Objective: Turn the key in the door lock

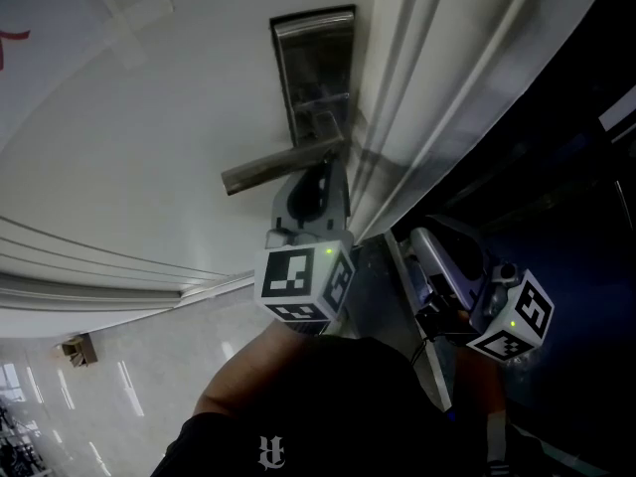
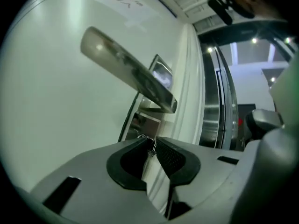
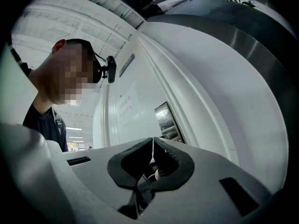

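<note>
Above the left tongs (image 2: 151,143) the door handle (image 2: 126,71) is dull brushed metal, its plate (image 1: 316,58) shiny. The door (image 2: 51,125) is smooth and glossy. The tongs' black pads (image 2: 174,158) look matt and bumpy, the key (image 2: 150,147) between them shiny metal

All three views closely face the lock plate (image 1: 316,73).

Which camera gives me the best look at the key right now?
The left gripper view: the key sits pinched between that gripper's jaw tips, below the handle. In the head view the left gripper covers it. The right gripper view shows only the lock plate, no key.
</note>
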Demonstrator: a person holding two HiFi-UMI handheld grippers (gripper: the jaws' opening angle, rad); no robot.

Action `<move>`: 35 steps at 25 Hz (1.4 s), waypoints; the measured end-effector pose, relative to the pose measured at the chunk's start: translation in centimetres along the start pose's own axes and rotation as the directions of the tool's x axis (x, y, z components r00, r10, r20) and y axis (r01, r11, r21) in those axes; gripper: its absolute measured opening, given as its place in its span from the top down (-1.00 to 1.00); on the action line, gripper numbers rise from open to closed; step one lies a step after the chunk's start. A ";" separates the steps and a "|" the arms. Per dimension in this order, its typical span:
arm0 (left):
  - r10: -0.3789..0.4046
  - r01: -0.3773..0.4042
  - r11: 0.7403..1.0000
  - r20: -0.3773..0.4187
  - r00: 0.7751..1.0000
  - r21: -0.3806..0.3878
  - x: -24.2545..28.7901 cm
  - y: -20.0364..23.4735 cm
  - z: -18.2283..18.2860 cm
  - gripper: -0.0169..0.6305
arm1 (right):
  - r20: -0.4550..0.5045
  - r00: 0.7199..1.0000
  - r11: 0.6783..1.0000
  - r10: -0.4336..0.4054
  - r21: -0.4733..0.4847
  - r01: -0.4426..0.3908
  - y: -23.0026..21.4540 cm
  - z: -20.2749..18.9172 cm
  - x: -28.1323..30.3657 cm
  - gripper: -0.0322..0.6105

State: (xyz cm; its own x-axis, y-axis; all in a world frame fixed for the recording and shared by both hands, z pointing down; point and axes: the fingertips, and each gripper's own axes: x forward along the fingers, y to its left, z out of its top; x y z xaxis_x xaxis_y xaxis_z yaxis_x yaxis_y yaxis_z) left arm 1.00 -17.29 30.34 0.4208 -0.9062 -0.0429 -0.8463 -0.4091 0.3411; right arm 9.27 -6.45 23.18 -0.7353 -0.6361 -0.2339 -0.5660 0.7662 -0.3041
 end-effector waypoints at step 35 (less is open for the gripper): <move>0.193 0.116 0.144 -0.143 0.971 0.983 0.4 -2.0 -1.7 0.86 | 0.053 0.999 1.000 0.012 0.022 -0.013 -0.5 0.6 -1.3 0.85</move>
State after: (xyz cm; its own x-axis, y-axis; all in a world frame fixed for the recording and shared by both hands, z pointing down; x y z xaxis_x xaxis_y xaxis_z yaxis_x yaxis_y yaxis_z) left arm 3.38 -16.71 31.22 0.2915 -0.9434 0.1583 -0.3945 -0.2693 -0.8786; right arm 10.71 -6.12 23.10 -0.7211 -0.6309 -0.2863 -0.5478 0.7723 -0.3217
